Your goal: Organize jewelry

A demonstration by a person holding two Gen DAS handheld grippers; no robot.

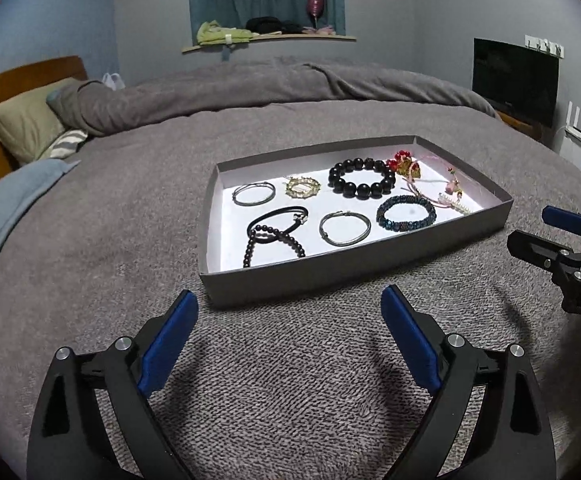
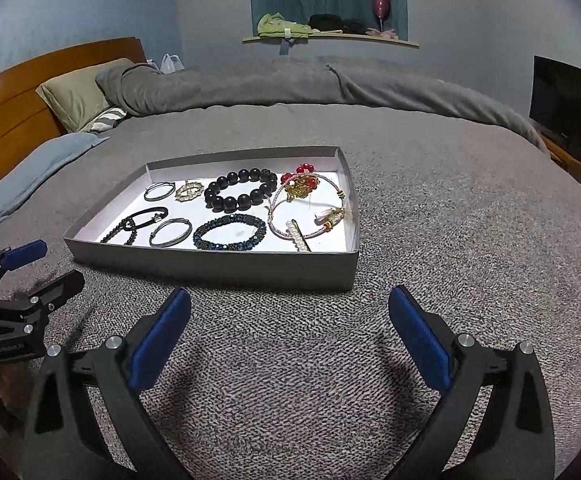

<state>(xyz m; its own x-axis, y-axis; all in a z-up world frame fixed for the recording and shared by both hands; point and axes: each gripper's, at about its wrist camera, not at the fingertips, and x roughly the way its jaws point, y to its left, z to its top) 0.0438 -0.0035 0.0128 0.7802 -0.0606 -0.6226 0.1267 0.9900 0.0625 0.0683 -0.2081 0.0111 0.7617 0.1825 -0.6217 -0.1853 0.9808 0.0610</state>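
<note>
**Both grippers empty in front of a filled jewelry tray**

A grey knitted bedspread [image 1: 290,380] covers the whole near ground. Over it the left gripper [image 1: 289,312] hangs with its blue pads spread wide and nothing between them; the right gripper [image 2: 289,308] does the same to its right.

Just beyond both lies the shallow grey tray [image 2: 218,268], its long side running left to right across the bed, its near wall facing the grippers. The jewelry sits inside on the white floor: near row, a dark bead string [image 1: 274,240], a silver bangle [image 1: 344,229] and a blue beaded bracelet [image 1: 406,213]; far row, a second silver bangle [image 1: 253,193], a pale gold piece [image 1: 302,187], a black bead bracelet [image 1: 362,178], and at the right end a tangle of red beads and pink cord [image 2: 310,200].

The tangle looks the least sorted, and it seems nearer the right gripper.

Farther off are a folded grey duvet [image 1: 270,88], pillows [image 1: 26,124] against a wooden headboard [image 2: 30,92] at far left, a cluttered window ledge [image 1: 270,38] and a dark screen [image 1: 516,80] at far right.
</note>
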